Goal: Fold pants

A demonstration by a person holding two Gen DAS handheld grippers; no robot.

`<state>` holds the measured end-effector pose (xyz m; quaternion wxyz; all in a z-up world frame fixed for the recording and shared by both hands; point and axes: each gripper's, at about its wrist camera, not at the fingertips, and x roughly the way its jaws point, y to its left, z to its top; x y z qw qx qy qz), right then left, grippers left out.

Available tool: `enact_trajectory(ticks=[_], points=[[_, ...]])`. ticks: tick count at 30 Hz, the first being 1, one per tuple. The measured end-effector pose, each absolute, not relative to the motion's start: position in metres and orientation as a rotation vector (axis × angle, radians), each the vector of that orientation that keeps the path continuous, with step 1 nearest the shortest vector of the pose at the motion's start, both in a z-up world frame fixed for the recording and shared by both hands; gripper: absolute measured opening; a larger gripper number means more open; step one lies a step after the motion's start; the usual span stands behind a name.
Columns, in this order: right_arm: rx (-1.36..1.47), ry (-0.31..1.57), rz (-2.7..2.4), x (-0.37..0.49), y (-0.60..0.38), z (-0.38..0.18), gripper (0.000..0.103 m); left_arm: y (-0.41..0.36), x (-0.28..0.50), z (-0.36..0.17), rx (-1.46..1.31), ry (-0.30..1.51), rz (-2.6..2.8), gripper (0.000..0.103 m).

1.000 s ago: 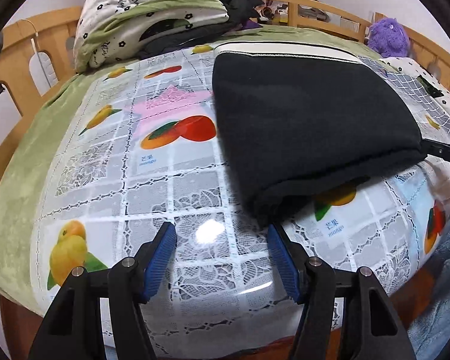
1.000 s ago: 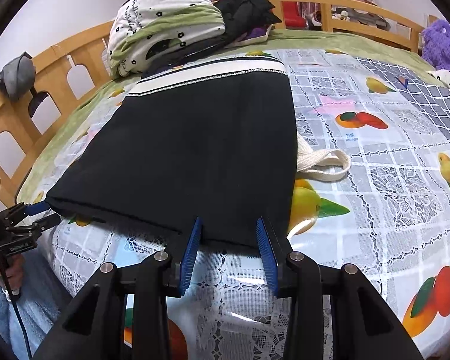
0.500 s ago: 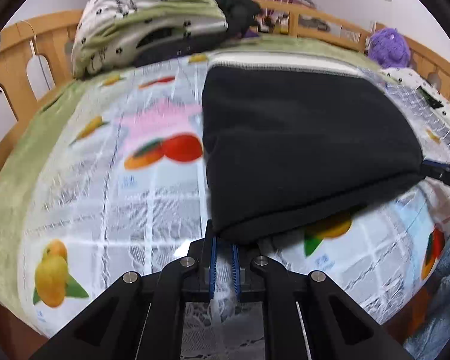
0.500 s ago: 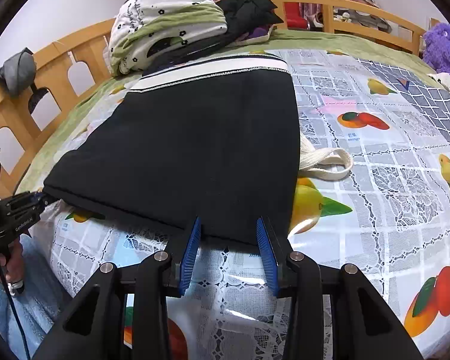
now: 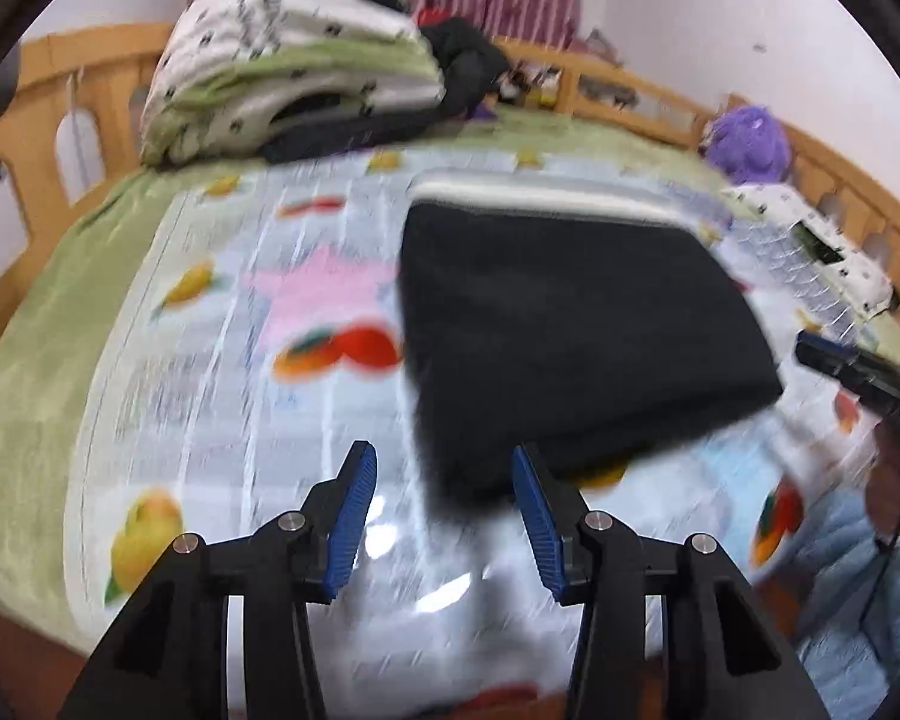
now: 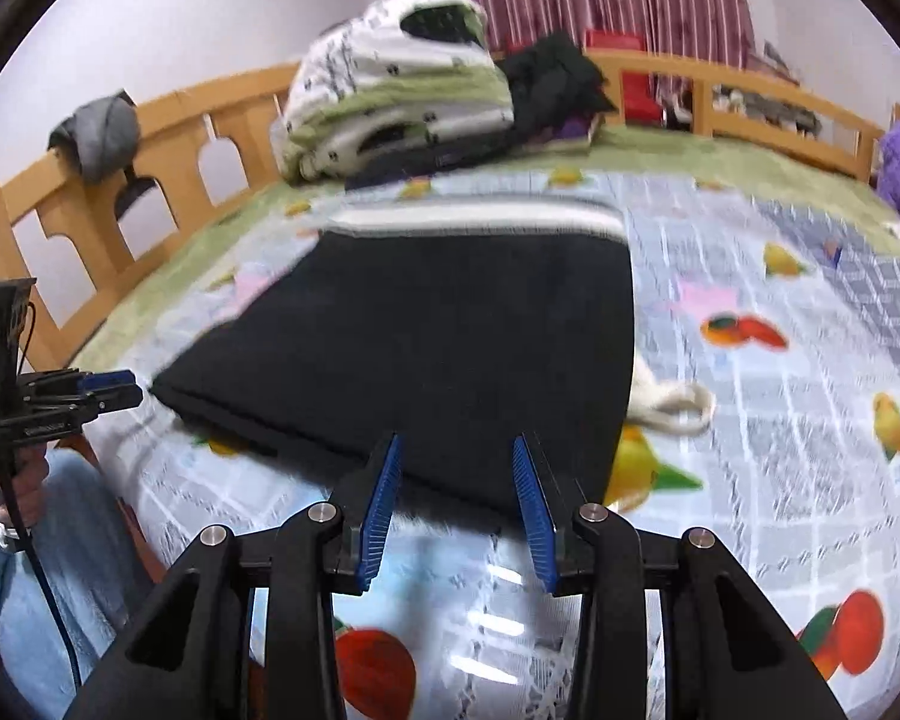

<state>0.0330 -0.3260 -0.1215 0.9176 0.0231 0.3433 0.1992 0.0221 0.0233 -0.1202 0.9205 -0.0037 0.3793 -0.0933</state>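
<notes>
Both tongs hover at the near edge of the folded pants [image 6: 450,330], and neither one holds anything. Left tongs [image 5: 444,516] are opening, with only the pants' near corner seen in the gap between the blue ribbed pads and no cloth pinched. Right tongs [image 6: 456,486] stand partly open in front of the near hem, pads apart from the fabric.

Lying flat on the bed, the pants form a thick black rectangle of soft, fleecy-looking cloth. A pale striped waistband [image 6: 480,219] runs along the far end. A cream drawstring loop [image 6: 678,408] pokes out from the right side.

Judging from this, one fold looks finished and the hands are between steps. A further fold would call for both tongs to close on the two near corners and carry them toward the waistband together, keeping the layers aligned. Motion blur makes it hard to say how many layers are stacked.

Under the pants lies a glossy plastic cover [image 6: 780,420] printed with fruit and lace squares, over a green blanket. Folded bedding [image 6: 396,90] sits at the far end, beside a wooden rail [image 6: 150,138].
</notes>
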Motion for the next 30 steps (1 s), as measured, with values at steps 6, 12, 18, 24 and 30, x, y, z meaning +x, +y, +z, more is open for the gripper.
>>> enact_trajectory(ticks=[6,12,18,24,30], points=[[0.079,0.814,0.284,0.072,-0.330,-0.150,0.039,-0.010,0.070,-0.130,-0.032,0.773,-0.237,0.045],[0.017,0.833,0.268,0.072,-0.326,-0.163,0.039,-0.018,0.072,-0.155,0.068,0.787,-0.233,0.047],[0.053,0.848,0.269,0.069,-0.329,-0.171,0.041,-0.013,0.068,-0.156,0.031,0.777,-0.216,0.048],[0.107,0.845,0.267,0.066,-0.333,-0.175,0.042,-0.012,0.068,-0.156,0.023,0.775,-0.212,0.048],[0.098,0.883,0.258,0.063,-0.334,-0.172,0.042,-0.012,0.069,-0.155,0.032,0.779,-0.205,0.051]])
